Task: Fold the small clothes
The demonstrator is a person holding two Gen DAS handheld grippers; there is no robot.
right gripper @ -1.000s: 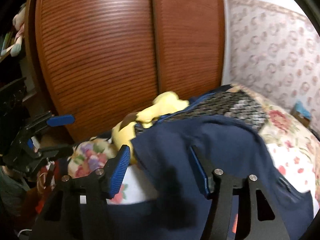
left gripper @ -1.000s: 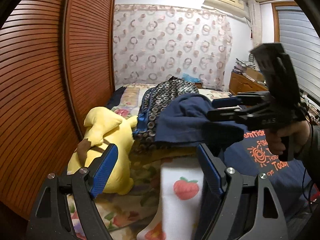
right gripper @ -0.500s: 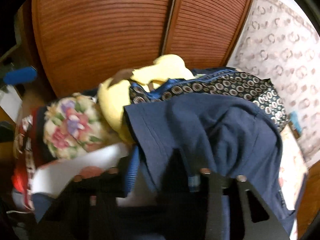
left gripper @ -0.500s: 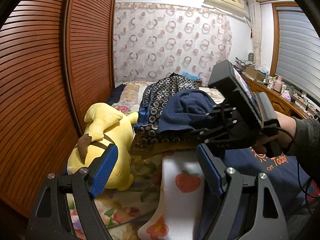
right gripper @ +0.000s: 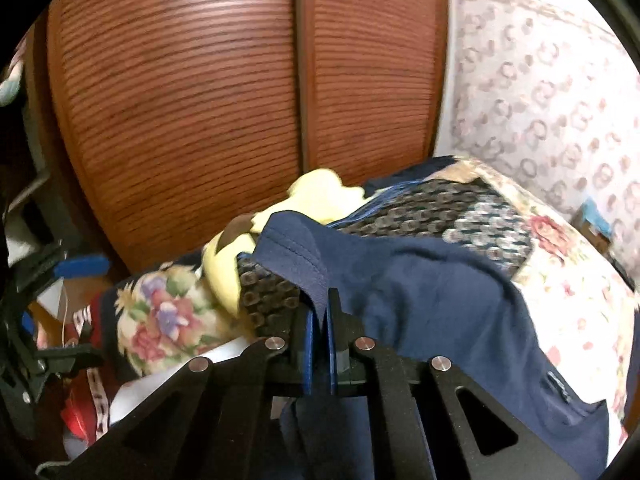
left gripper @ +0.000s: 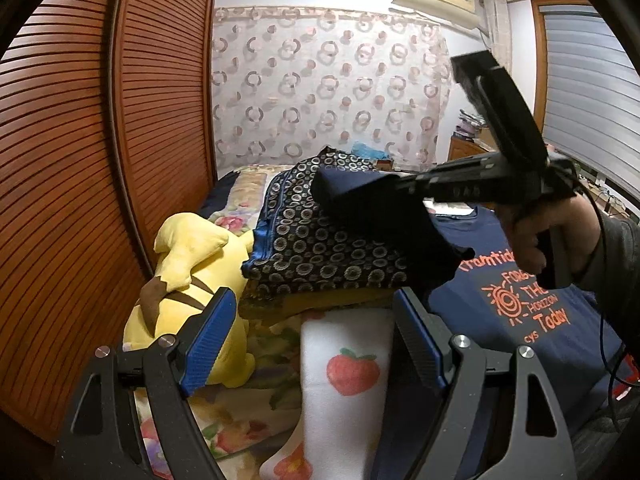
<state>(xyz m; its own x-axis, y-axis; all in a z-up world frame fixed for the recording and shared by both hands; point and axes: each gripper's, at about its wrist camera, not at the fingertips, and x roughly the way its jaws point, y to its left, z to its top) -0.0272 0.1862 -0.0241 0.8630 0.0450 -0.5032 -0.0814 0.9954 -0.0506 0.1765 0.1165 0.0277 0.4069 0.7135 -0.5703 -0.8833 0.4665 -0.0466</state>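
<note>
The right gripper (right gripper: 319,322) is clenched on the hemmed edge of the navy cotton T-shirt (right gripper: 432,288), whose body trails right of it, while the left gripper (left gripper: 310,330) gapes empty nearby.

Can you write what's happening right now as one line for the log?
right tongs: shut on navy shirt hem | left tongs: open, empty | shirt: partly lifted off bed

Left gripper (left gripper: 310,336) jaws apart; right gripper (left gripper: 400,184) lifts navy T-shirt (left gripper: 520,308).
</note>
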